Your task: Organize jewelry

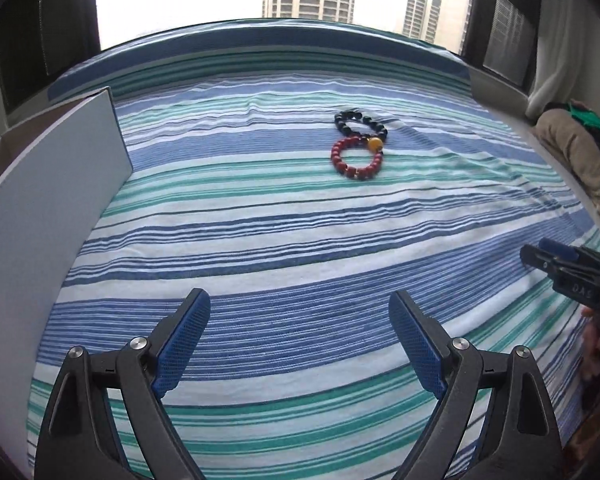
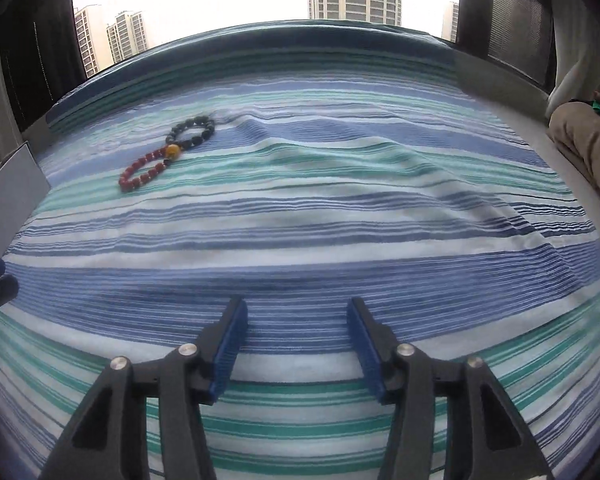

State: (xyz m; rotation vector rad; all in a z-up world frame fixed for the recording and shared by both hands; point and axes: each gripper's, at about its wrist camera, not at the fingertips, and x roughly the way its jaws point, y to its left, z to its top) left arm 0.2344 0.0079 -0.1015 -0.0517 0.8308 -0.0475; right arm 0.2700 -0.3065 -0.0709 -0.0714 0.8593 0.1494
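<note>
A red bead bracelet point(image 1: 356, 159) and a black bead bracelet point(image 1: 359, 123) lie touching on the striped cloth, with an amber bead point(image 1: 375, 143) where they meet. They show in the right wrist view too: the red bracelet point(image 2: 142, 171), the black bracelet point(image 2: 192, 131). My left gripper point(image 1: 300, 320) is open and empty, well short of them. My right gripper point(image 2: 298, 320) is open and empty, with the bracelets far off to its upper left. It also shows at the right edge of the left wrist view point(image 1: 556, 258).
A grey open box lid point(image 1: 40, 208) stands at the left; it also shows in the right wrist view point(image 2: 8, 196). The blue-green striped cloth point(image 1: 300, 240) is rumpled at the right. A beige cushion point(image 1: 580, 152) lies at the right edge. A window is behind.
</note>
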